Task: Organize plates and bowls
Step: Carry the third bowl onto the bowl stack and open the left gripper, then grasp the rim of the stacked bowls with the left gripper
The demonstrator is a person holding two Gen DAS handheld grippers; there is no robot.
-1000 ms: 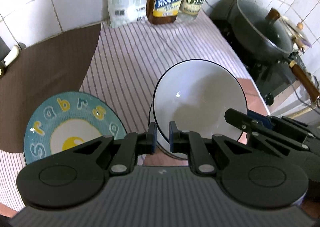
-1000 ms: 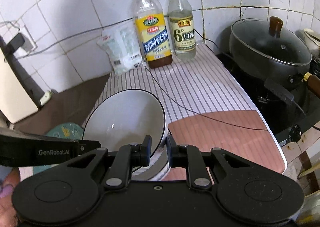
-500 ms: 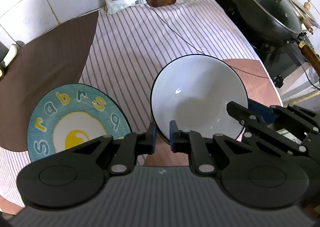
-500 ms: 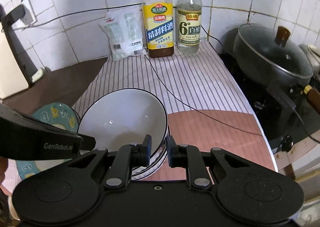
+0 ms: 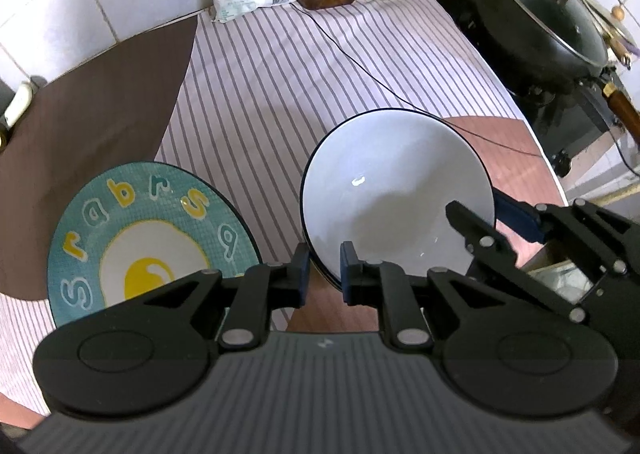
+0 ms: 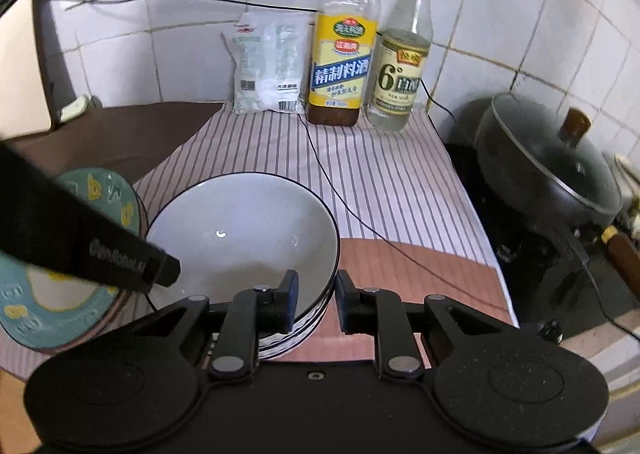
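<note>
Both bottle caps only in right view; left claw (image 5: 324, 268) clamped on glossy round bowl (image 5: 396, 193), right claw (image 6: 316, 304) just easing apart.

"6°" – clear bottle (image 6: 400, 53) label.

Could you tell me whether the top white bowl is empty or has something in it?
Empty. The top white bowl shows only its clean white inside with a small glint of light; it sits nested on other bowls, seen in the right wrist view.
</note>
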